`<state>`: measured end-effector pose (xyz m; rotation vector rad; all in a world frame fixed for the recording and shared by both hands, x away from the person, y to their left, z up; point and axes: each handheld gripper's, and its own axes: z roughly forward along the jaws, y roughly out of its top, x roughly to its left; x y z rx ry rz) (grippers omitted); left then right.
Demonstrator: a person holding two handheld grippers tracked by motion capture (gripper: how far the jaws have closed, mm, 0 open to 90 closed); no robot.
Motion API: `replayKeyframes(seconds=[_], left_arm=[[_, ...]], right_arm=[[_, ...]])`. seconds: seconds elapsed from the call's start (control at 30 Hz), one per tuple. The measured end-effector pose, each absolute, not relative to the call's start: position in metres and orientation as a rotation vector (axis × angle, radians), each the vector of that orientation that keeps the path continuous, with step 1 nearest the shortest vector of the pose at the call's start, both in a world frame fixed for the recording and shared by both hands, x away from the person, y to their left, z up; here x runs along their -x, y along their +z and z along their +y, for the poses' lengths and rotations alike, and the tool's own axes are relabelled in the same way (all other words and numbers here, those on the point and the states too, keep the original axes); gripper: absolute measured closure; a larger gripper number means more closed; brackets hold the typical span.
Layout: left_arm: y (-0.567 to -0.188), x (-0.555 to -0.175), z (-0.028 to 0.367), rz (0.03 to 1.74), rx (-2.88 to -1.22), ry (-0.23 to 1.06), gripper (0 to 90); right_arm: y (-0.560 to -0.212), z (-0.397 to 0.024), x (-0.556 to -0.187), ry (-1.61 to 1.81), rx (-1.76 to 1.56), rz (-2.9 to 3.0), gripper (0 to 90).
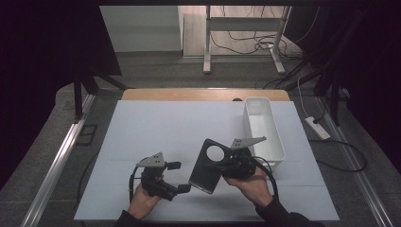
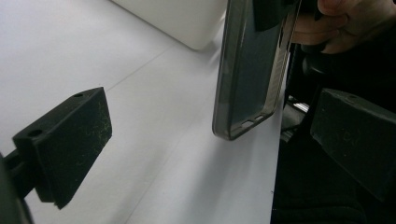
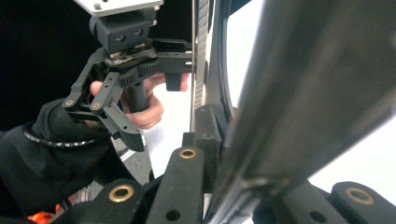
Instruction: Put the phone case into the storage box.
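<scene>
Your left tongs (image 1: 182, 177) sit just left of the phone case (image 1: 207, 165), spread wide with nothing between them. Your right tongs (image 1: 222, 165) are clamped on the case, holding it tilted above the bench (image 1: 156, 127). This looks like a handover completed to the right. Beyond the case stands the white bin (image 1: 279, 142); next, carry the case over its rim and release.
</scene>
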<state>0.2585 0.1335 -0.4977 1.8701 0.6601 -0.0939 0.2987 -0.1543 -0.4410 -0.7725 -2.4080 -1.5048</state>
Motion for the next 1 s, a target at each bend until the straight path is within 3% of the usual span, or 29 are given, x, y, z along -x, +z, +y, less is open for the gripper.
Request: replayKeyframes(seconds=[0.3, 0.83, 0.93, 1.0], left_arm=[[-0.497, -0.257, 0.123, 0.582, -1.892, -0.177, 0.0], [-0.491, -0.253, 0.108, 0.566, -1.962, -0.200, 0.2], [-0.490, -0.251, 0.108, 0.557, -1.972, -0.201, 7.3], [-0.488, -0.250, 0.110, 0.523, -1.975, -0.220, 25.7]], right_arm=[[-0.440, -0.148, -0.295, -1.482, 0.645, -2.426, 86.0], [-0.438, -0.139, -0.287, -1.483, 0.517, -2.429, 86.1], [-0.438, -0.139, -0.287, -1.481, 0.499, -2.430, 86.0], [-0.437, -0.139, -0.286, -1.481, 0.479, -2.424, 86.1]])
